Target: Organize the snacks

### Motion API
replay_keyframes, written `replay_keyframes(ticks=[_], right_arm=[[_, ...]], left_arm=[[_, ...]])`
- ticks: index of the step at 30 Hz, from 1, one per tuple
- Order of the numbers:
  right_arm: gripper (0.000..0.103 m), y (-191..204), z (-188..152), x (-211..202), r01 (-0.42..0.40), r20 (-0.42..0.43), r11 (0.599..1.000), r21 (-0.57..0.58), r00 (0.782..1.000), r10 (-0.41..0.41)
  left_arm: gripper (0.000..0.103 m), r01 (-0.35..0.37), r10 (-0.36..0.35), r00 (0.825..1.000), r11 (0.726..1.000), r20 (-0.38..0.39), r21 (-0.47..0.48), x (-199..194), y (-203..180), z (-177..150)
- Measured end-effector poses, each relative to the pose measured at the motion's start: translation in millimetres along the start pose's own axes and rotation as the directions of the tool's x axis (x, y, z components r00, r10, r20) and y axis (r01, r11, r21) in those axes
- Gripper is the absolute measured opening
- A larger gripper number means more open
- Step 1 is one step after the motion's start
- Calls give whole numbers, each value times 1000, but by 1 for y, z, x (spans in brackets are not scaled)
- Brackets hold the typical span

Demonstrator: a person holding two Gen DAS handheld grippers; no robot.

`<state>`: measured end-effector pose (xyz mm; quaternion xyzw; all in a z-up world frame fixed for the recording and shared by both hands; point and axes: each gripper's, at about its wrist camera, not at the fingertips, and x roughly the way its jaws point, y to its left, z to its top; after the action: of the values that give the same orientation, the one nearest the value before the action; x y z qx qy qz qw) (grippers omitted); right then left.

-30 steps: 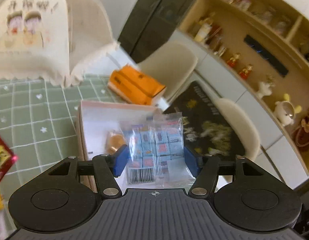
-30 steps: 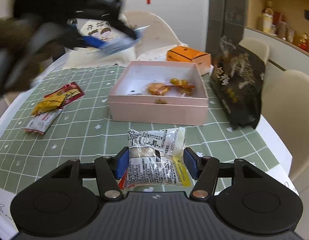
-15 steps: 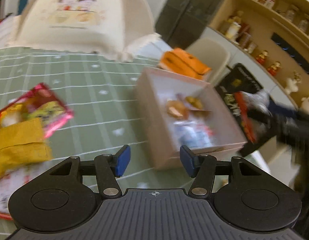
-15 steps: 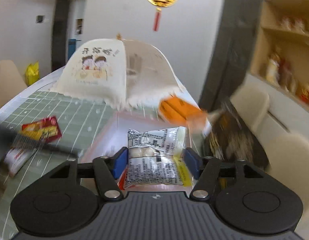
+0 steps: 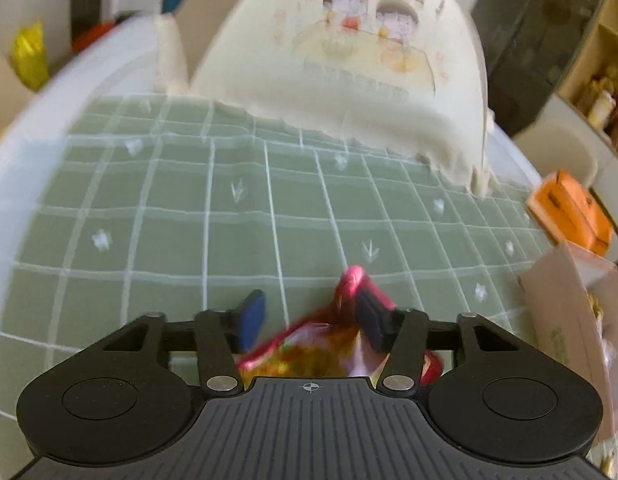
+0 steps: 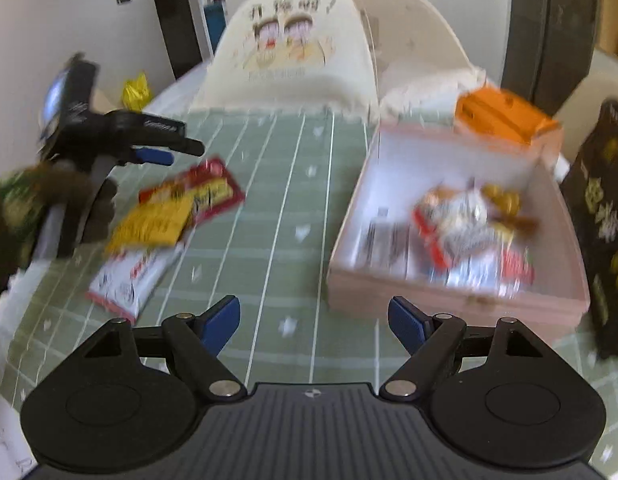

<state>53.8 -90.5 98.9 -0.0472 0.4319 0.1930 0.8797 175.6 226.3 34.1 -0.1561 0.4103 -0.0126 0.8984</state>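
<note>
My left gripper is open over a red and yellow snack packet that lies between its fingers on the green checked cloth. In the right wrist view the same gripper hangs above the red packet, a yellow packet and a white and red packet. My right gripper is open and empty, in front of the pink box, which holds several snack packets.
A cream food cover stands at the back of the table. An orange box sits behind the pink box and a black bag stands to its right. The table edge curves at the left.
My left gripper dropped its clear candy bag in the box and swung left over the red packet. My right gripper let its white packet go into the box and now stands open.
</note>
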Motion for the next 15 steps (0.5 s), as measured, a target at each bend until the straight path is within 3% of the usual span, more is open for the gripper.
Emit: replay_keyframes(ticks=[4, 10, 15], right_arm=[[82, -8, -15, -2, 42, -12, 999, 31, 999, -41], [82, -36, -36, -1, 106, -40, 990, 89, 994, -102], [82, -38, -48, -3, 92, -40, 991, 95, 995, -88]], left_arm=[[52, 55, -54, 998, 997, -17, 60, -17, -9, -25], [34, 137, -132, 989, 986, -61, 95, -53, -43, -92], [30, 225, -219, 970, 973, -106, 53, -73, -65, -136]])
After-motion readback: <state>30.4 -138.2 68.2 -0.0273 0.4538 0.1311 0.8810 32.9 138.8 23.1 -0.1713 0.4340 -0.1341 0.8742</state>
